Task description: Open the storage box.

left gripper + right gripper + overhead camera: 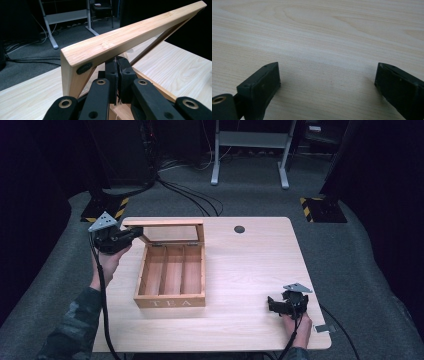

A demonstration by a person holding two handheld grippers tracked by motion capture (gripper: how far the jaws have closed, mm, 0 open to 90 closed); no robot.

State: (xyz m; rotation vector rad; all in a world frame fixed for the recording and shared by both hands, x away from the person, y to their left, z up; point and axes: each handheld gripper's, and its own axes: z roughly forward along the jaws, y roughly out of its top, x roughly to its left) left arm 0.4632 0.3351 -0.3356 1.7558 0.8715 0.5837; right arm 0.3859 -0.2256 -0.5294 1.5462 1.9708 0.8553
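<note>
A wooden tea box [170, 302] marked TEA stands on the left half of the table [250, 270], showing three bare compartments. Its windowed lid [162, 223] is raised and leans back. My left gripper [135, 234] sits at the lid's left corner. In the left gripper view the jaws are pressed together, and the left gripper [117, 61] has its tips right under the lid's wooden frame [130, 37]. I cannot tell whether anything thin is pinched between them. My right gripper [273, 304] rests low near the table's front right, open [328, 75], with bare tabletop [324, 30] between its jaws.
A round cable hole [239, 229] sits at the table's far edge. A small grey piece [324, 328] lies by the front right corner. Beyond the table are a white desk frame [250, 150], floor cables and two stands with hazard stripes [107, 209] [320, 207].
</note>
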